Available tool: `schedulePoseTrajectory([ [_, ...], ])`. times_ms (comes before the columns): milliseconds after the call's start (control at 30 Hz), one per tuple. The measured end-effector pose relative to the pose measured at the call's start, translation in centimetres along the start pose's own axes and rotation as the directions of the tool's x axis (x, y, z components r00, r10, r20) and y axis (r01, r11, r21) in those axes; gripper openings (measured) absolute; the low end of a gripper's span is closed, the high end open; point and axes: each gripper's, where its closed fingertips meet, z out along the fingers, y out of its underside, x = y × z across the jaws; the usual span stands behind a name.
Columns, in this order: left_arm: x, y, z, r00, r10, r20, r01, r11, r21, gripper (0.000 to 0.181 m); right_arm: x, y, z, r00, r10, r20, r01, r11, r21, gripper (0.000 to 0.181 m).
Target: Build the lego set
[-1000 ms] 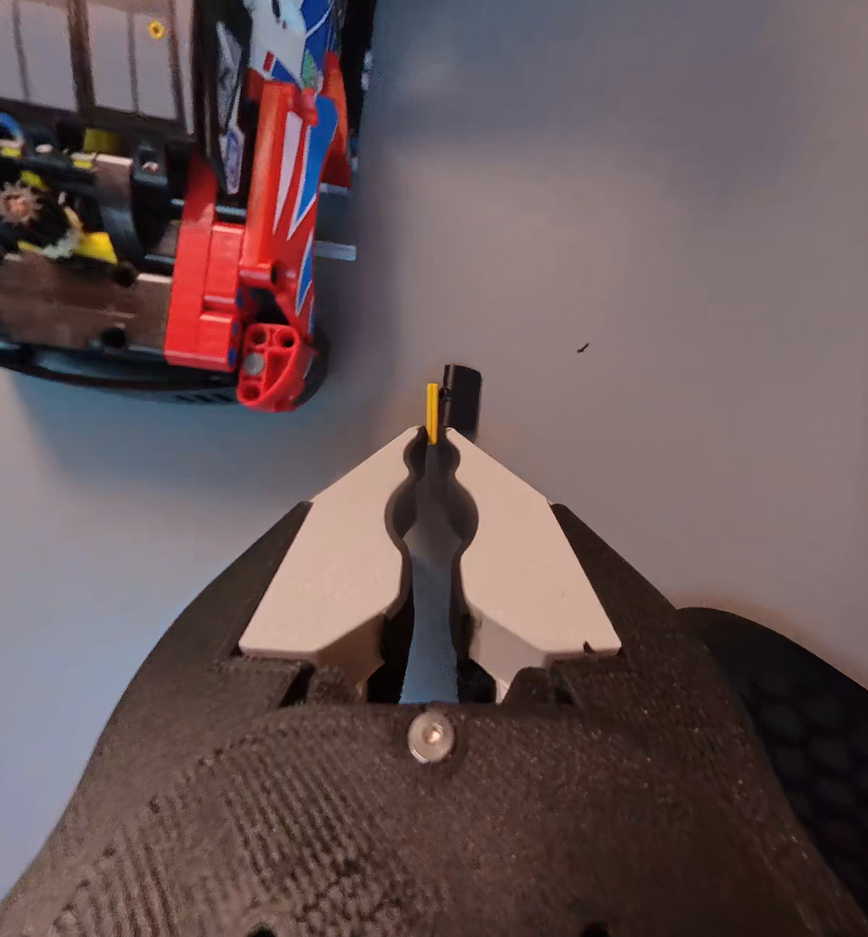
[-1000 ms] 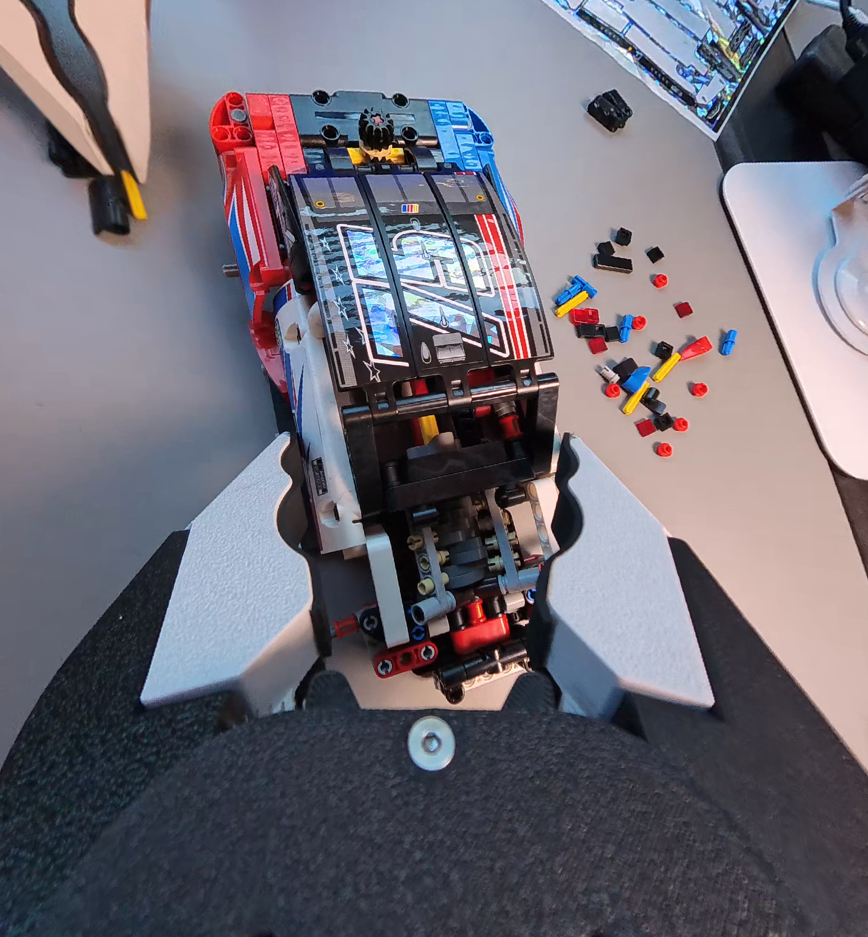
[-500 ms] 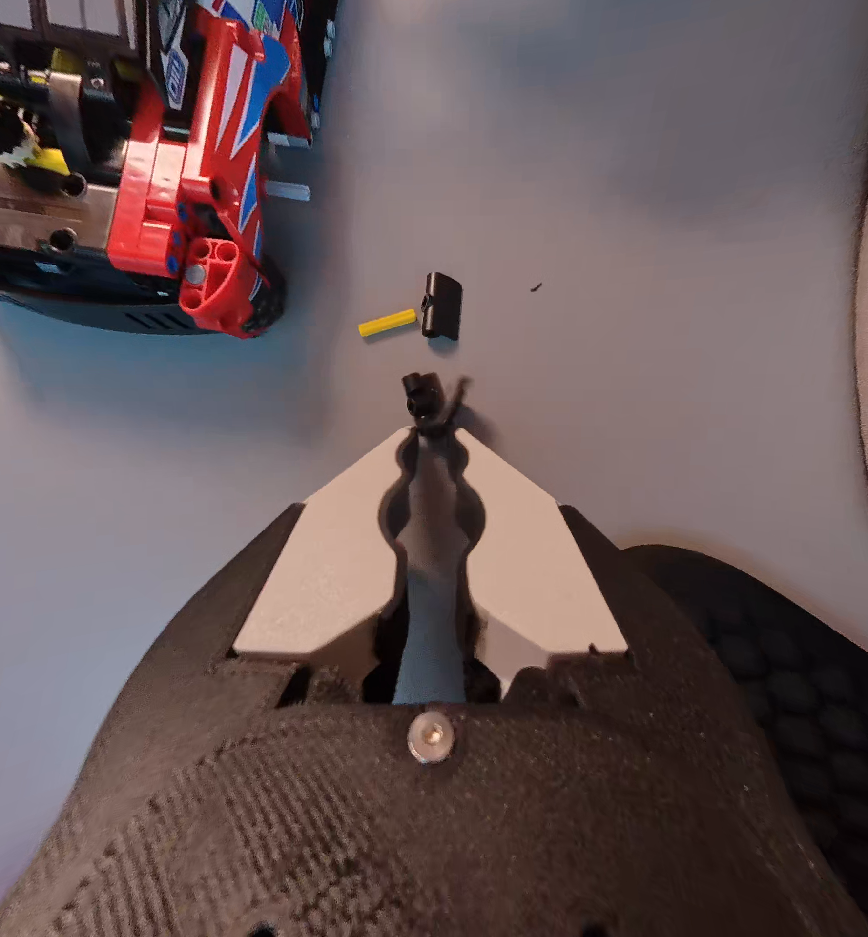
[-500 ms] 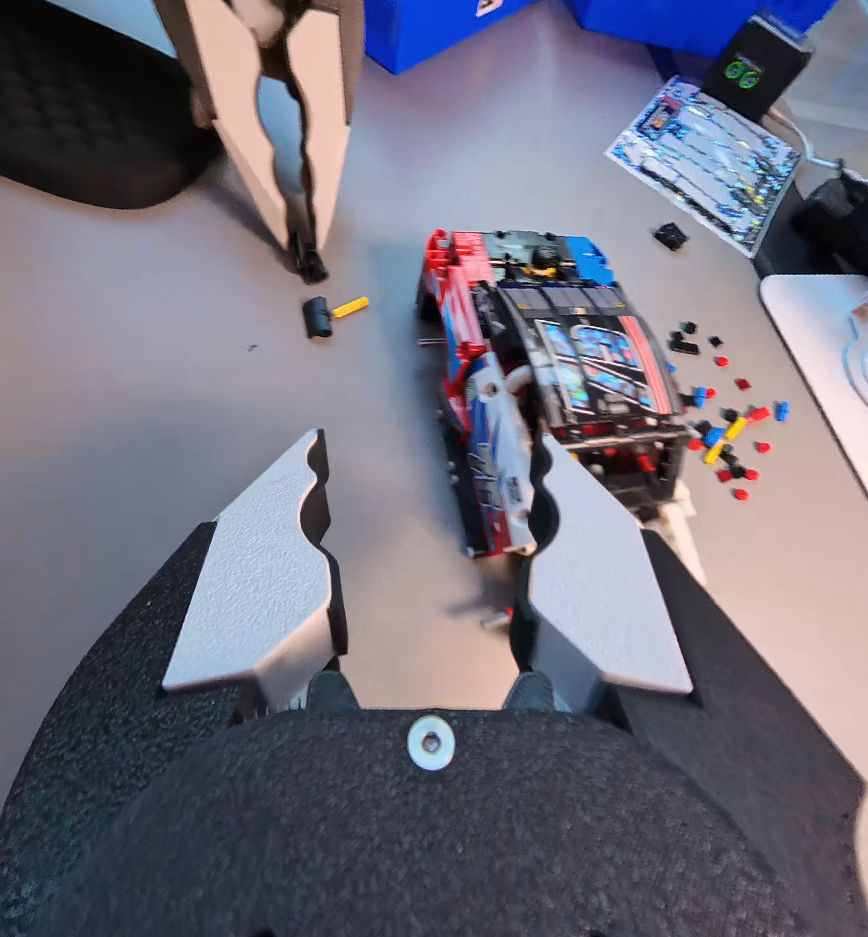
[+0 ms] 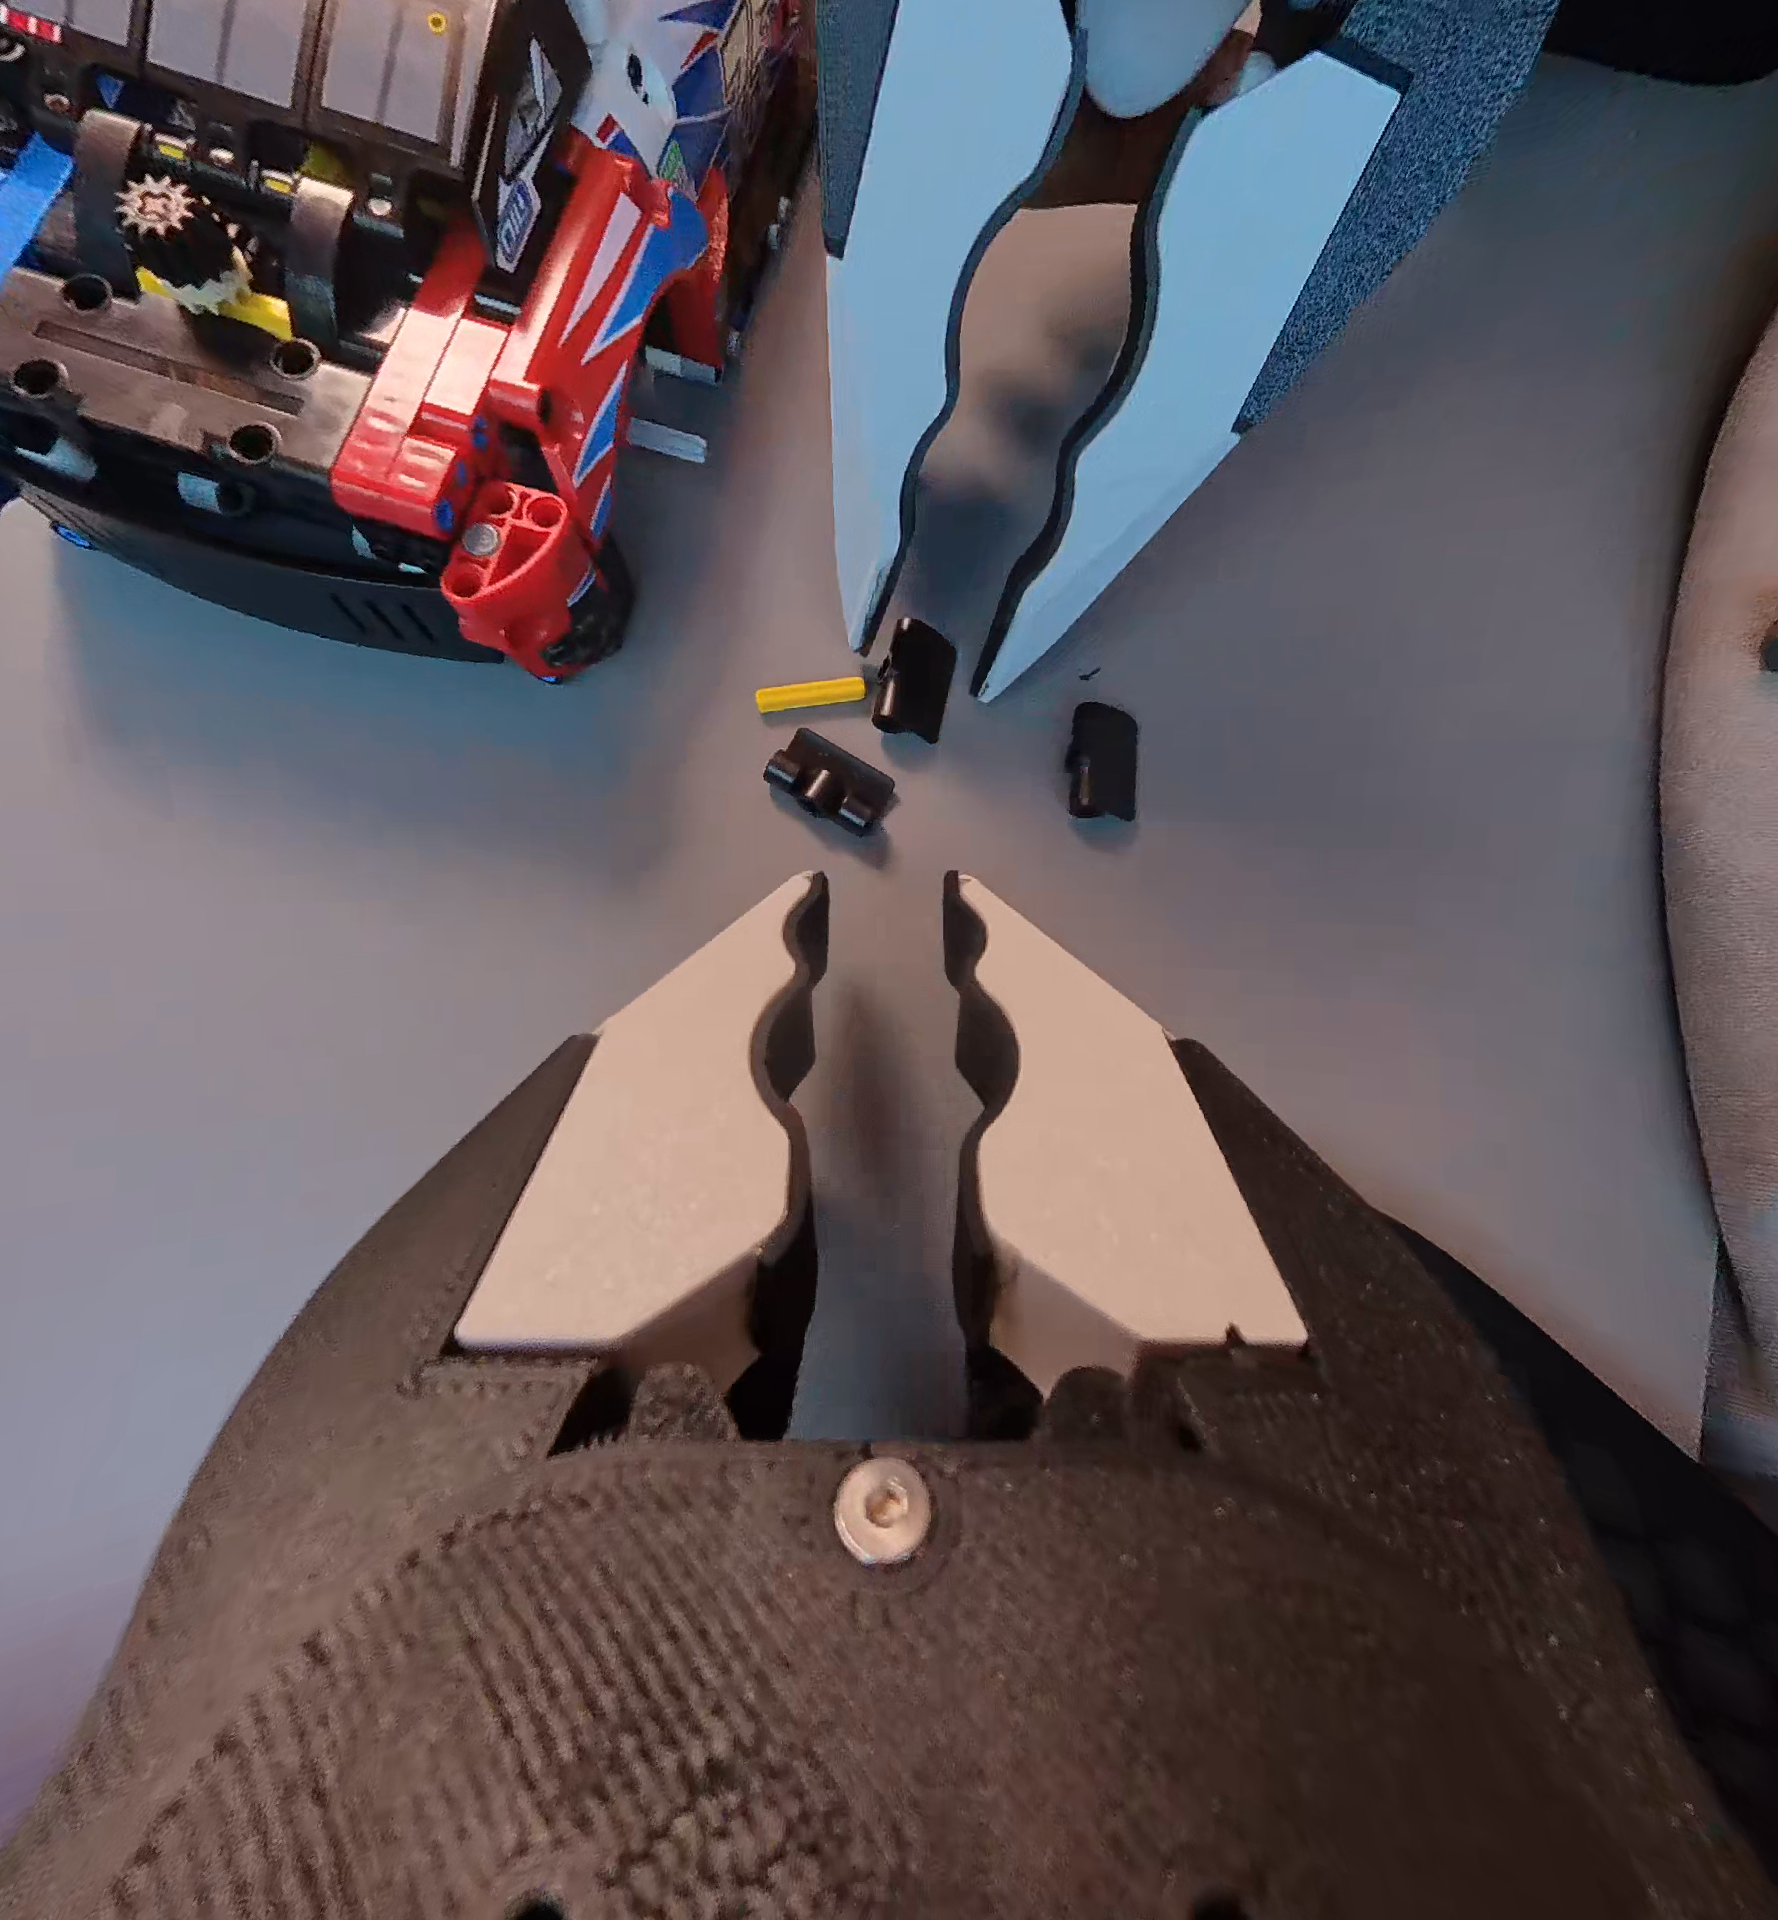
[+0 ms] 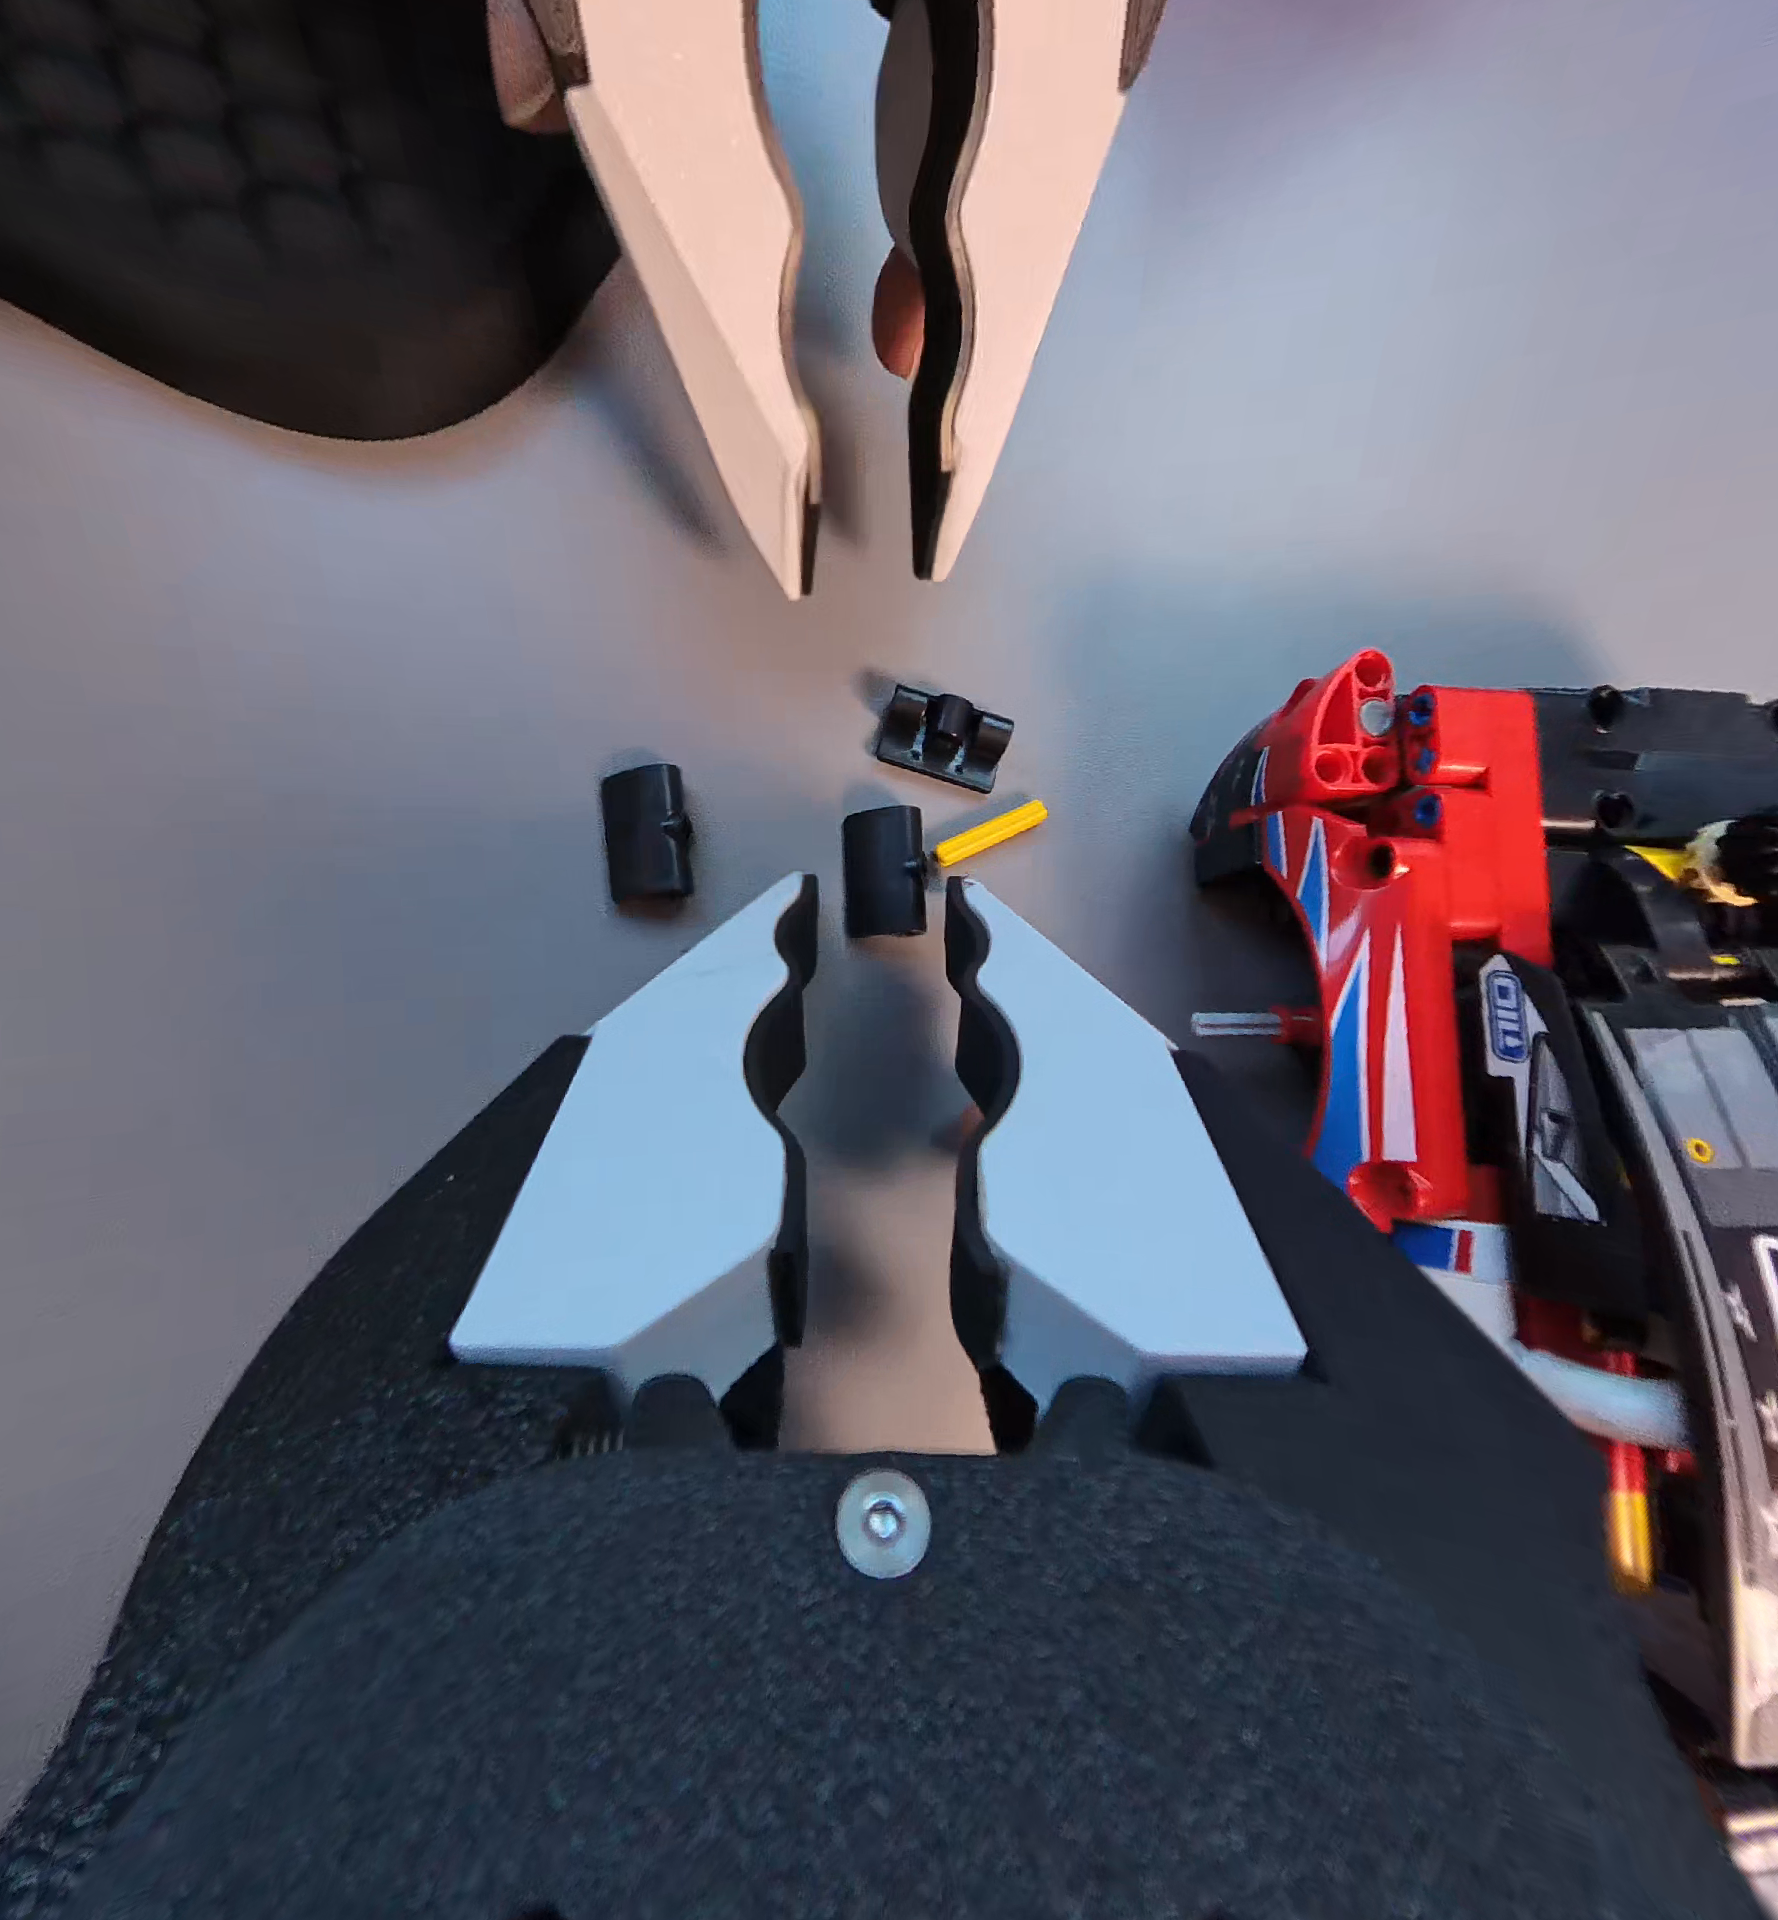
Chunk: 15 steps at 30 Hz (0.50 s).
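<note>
A plain grey table (image 6: 241,727) fills most of both views. On it, at the upper left of the right wrist view, lies a black pad (image 6: 189,208) with a raised honeycomb texture, its rounded edge facing inward.

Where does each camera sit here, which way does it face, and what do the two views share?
Left wrist view: on the left gripper, looking down along its open fingers at loose pieces; right gripper opposite.
Right wrist view: on the right gripper, facing back; its fingers flank a black connector; left gripper opposite.
Shared: yellow axle, black clip piece, lego car.
</note>
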Motion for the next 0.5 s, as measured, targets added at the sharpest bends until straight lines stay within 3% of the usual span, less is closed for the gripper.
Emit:
schedulePoseTrajectory([
  [67,-0.2,0.2,0.6,1.000,-0.004,0.003,0.004,1.000,0.001,0.028,0.2,0.0,0.1,1.000,-0.008,-0.003,0.008,1.000,-0.016,0.014],
  [200,-0.6,-0.5,1.5,1.000,-0.020,-0.013,0.020,0.999,0.034,0.032,-0.1,0.3,-0.2,0.999,-0.036,-0.003,0.036,0.998,-0.052,0.013],
  [400,-1.3,-0.8,2.4,0.994,0.094,0.048,-0.093,0.996,-0.015,0.011,0.5,2.7,-2.6,0.999,0.011,-0.037,-0.015,0.996,-0.093,0.009],
  [500,-1.4,-1.1,2.4,0.995,0.103,0.019,-0.103,0.995,-0.003,0.016,0.7,3.4,-3.0,0.998,0.045,-0.046,-0.048,0.996,-0.074,0.010],
])
